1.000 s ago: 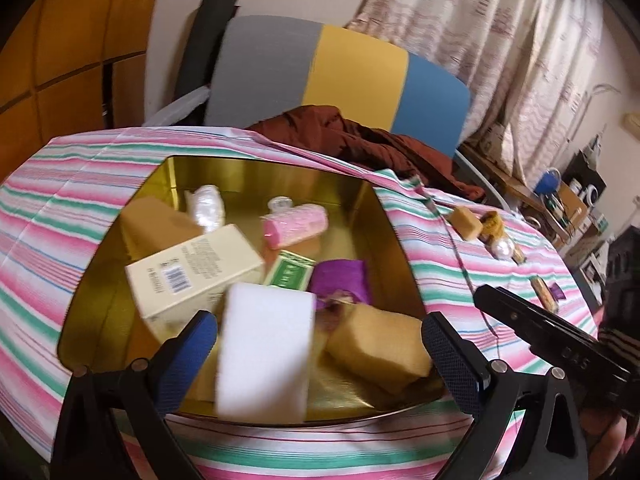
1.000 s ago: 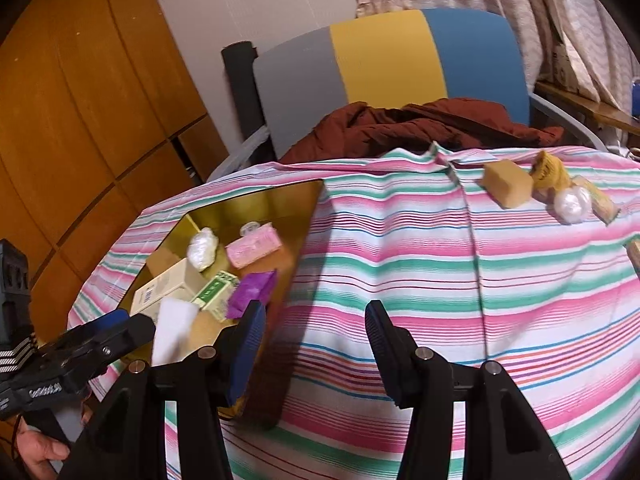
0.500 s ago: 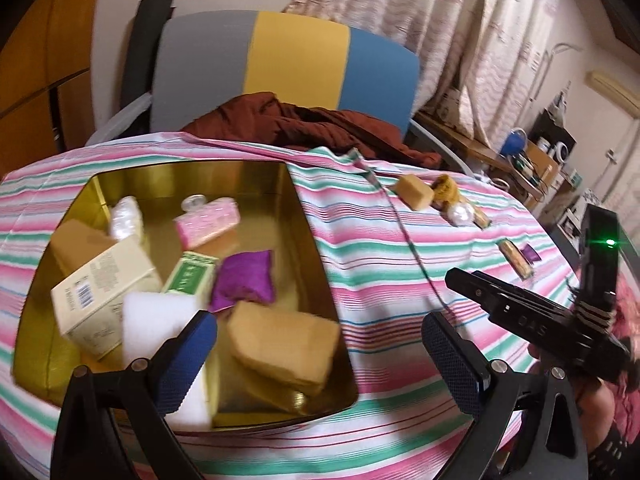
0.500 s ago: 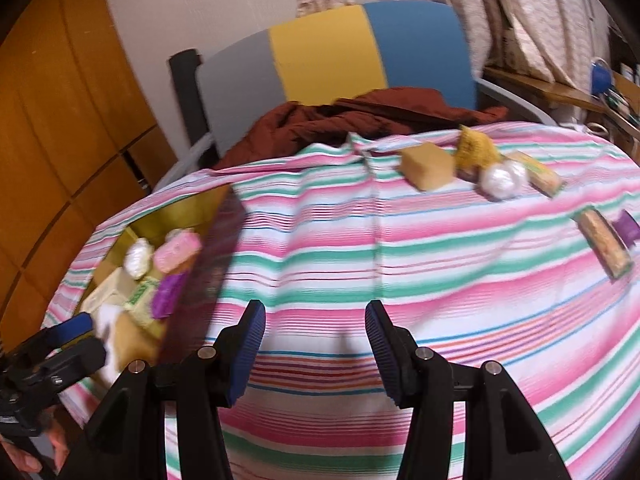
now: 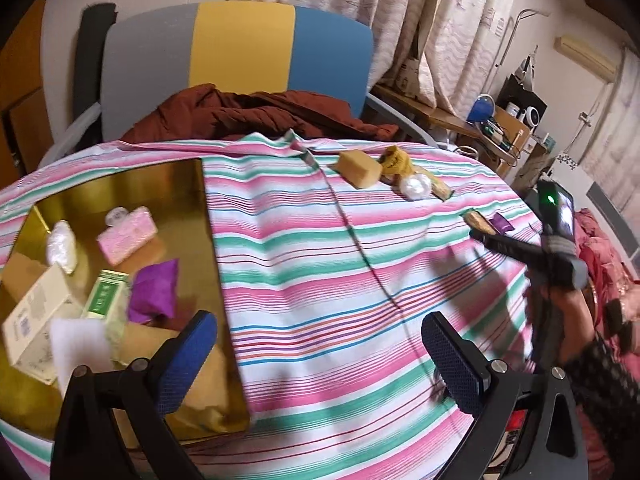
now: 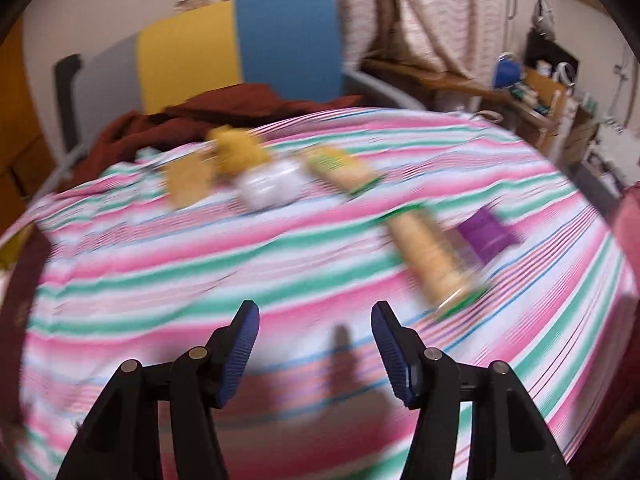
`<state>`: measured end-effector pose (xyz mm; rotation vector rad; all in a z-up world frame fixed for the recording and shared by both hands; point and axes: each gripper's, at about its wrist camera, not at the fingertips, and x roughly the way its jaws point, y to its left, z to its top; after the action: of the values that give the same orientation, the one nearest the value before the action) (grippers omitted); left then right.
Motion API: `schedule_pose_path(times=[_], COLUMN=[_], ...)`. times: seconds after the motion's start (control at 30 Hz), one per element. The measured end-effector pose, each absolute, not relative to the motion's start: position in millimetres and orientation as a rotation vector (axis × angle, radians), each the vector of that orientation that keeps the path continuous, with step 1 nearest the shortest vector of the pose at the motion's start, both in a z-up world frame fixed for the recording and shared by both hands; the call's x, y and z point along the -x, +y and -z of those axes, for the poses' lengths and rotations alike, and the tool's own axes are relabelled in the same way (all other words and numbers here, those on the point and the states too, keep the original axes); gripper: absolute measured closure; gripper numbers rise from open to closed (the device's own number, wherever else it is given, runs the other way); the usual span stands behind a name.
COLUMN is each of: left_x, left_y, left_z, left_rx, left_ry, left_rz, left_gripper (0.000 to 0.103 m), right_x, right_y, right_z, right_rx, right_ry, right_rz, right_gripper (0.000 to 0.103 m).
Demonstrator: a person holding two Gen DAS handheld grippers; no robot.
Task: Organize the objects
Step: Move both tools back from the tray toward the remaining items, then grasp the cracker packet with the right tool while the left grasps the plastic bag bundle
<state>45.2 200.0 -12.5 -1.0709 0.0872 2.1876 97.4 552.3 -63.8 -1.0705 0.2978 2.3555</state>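
Note:
A gold tin [image 5: 202, 216] lies on the striped cloth at the left, holding several things: a pink soap [image 5: 127, 235], a purple pouch [image 5: 154, 291], a white sponge [image 5: 78, 344], boxes. Loose items lie across the cloth: a tan block [image 5: 358, 168] [image 6: 187, 178], a yellow bundle [image 6: 238, 148], a white ball [image 5: 416, 186] [image 6: 266, 188], a long biscuit pack [image 6: 434, 258] and a purple packet [image 6: 486, 236]. My left gripper [image 5: 320, 356] is open and empty beside the tin. My right gripper [image 6: 315, 346] is open and empty, low over the cloth short of the biscuit pack; it also shows in the left wrist view [image 5: 520, 246].
A grey, yellow and blue chair [image 5: 240, 56] with a brown jacket [image 5: 248, 114] stands behind the table. A cluttered side desk [image 5: 496, 128] and curtains are at the back right. The right wrist view is motion-blurred.
Both grippers have swung right, away from the tin. The right gripper now faces the loose items at the right of the table. Both stay open.

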Motion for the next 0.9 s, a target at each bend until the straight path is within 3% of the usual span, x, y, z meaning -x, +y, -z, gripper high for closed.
schedule_pose_path(times=[0.17,0.3,0.43,0.47,0.57,0.9], left_x=[-49.5,-48.5,-43.6,-42.0,-35.0,18.9], left_y=[214.5,224.5,243.9,250.4,275.0,393.5], left_z=[13.5,14.1,16.1,16.5,18.6,40.9], left_rx=[1.074,1.069,1.064,1.056,1.031,1.099], left_ry=[0.109,0.144,0.182,0.198,0.243,0.215], left_rz=[-2.161,-2.150,-2.120,-2.111,-2.078,-1.975], left_gripper=[0.000,0.000,0.000,0.000,0.000,0.000], right_x=[-88.8,-87.0,-87.7,-87.9,-88.6,-87.5], right_y=[612.7,636.5,634.6,634.1,626.7,606.4], right_z=[72.9,88.7,96.4,96.2,96.4,99.7], right_rx=[1.087,1.139,1.137,1.132,1.119,1.067], right_ry=[0.257,0.363,0.377,0.376,0.388,0.345], right_rz=[-2.272,-2.279,-2.297,-2.301,-2.327,-2.313], right_gripper=[0.044,0.044,0.044,0.051,0.054,0.054])
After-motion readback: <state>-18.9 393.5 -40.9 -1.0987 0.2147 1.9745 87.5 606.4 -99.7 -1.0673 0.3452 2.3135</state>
